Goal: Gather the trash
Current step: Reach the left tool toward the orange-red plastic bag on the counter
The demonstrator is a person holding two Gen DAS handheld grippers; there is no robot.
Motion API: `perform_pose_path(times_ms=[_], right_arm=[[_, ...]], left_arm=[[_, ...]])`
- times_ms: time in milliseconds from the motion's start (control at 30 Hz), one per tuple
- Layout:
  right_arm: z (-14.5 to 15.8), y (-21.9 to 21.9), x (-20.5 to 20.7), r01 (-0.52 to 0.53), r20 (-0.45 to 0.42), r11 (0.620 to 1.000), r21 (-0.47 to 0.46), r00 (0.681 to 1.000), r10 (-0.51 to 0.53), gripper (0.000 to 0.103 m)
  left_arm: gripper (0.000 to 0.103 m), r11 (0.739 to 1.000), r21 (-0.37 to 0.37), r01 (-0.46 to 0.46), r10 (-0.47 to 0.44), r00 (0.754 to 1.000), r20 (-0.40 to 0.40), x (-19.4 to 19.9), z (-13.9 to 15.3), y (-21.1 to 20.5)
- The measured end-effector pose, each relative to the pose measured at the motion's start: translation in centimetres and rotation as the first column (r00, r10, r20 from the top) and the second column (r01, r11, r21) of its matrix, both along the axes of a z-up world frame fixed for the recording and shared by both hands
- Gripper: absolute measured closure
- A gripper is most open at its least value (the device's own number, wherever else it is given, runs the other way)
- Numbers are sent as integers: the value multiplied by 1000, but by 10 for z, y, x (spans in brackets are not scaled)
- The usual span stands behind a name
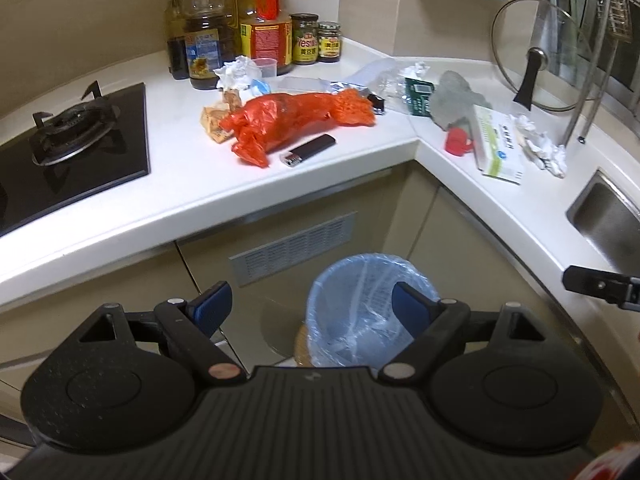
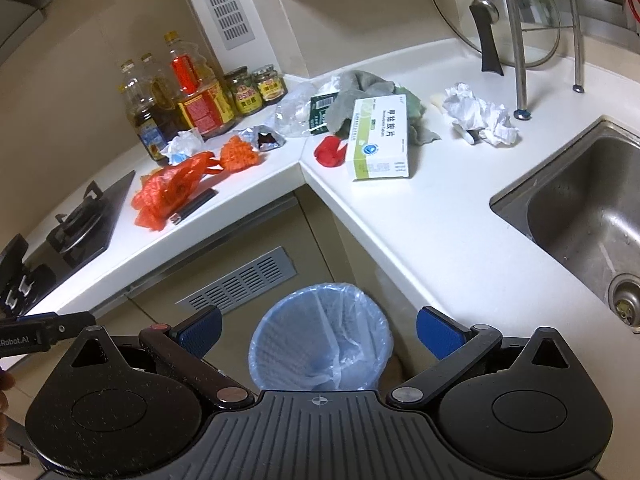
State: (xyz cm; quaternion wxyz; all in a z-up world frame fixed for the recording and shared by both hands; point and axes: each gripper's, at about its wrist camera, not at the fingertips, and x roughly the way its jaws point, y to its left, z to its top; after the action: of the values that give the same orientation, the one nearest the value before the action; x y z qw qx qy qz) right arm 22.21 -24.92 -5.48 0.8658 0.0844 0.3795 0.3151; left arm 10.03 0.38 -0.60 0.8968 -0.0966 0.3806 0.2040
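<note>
A blue bin with a clear liner (image 1: 360, 308) (image 2: 320, 336) stands on the floor in the counter's corner. On the white counter lie an orange plastic bag (image 1: 288, 120) (image 2: 172, 192), a black lighter (image 1: 308, 149) (image 2: 194, 208), a green and white medicine box (image 1: 500, 144) (image 2: 380, 136), a red cap (image 1: 458, 141) (image 2: 330, 152), crumpled white paper (image 1: 544, 148) (image 2: 480, 116) and clear plastic wrap (image 1: 384, 76) (image 2: 294, 114). My left gripper (image 1: 312, 306) is open and empty above the bin. My right gripper (image 2: 318, 330) is open and empty above the bin.
A gas hob (image 1: 72, 132) (image 2: 80, 228) sits at the left. Oil bottles and jars (image 1: 256, 36) (image 2: 192, 92) stand at the back wall. A steel sink (image 2: 584, 216) (image 1: 608, 216) lies at the right. A glass lid (image 1: 536, 56) leans in a rack. A grey cloth (image 2: 372, 88) lies behind the box.
</note>
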Motion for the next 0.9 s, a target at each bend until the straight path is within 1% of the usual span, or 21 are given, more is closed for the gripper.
perform_pose_path(times_ms=[133,200,433,700,900], right_arm=[[-1,0,11,33,-7,999,20,999,-33,0],[1,2,16,42,2,999,19,999,-42,0],[8,16,39,92,19,996,17,996,-92,0],[15,57,69,132,21,991,5,991,-132,0],[17,96,91,130,20,991,-6,991,-130,0]], left_arm=[[18,1000,23,-5,5,1000,-6,12,0,9],[18,1000,30,-4,4,1000,-5,19,1,14],[18,999,35,29,-29,1000,11,45,3,40],[18,996,35,77,-77,997,17,79,6,84],[18,994,31,104,-105,994,17,103,5,118]])
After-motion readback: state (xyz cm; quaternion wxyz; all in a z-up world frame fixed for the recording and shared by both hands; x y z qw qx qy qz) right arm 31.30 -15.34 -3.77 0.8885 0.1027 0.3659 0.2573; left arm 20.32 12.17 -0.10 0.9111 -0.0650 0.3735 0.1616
